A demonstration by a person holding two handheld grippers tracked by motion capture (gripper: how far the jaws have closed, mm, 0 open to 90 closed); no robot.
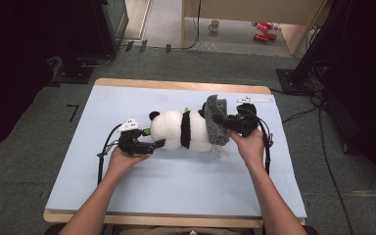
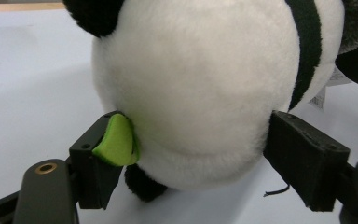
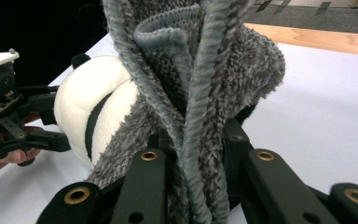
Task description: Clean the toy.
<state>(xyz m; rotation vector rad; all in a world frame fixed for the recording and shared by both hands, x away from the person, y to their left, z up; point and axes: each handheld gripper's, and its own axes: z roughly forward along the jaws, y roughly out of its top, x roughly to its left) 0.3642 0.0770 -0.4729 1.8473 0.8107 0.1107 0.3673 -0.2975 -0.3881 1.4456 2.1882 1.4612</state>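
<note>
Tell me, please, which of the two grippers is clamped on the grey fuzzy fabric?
The right gripper: its jaws pinch the grey fuzzy fabric, whereas the left gripper stands wide around the plush panda.

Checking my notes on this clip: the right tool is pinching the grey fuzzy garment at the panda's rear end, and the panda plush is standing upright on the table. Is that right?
Not quite. The panda plush is lying on its side along the table, not standing upright, as the high view shows. The rest holds: the right tool is pinching the grey fuzzy garment at its rear end.
</note>
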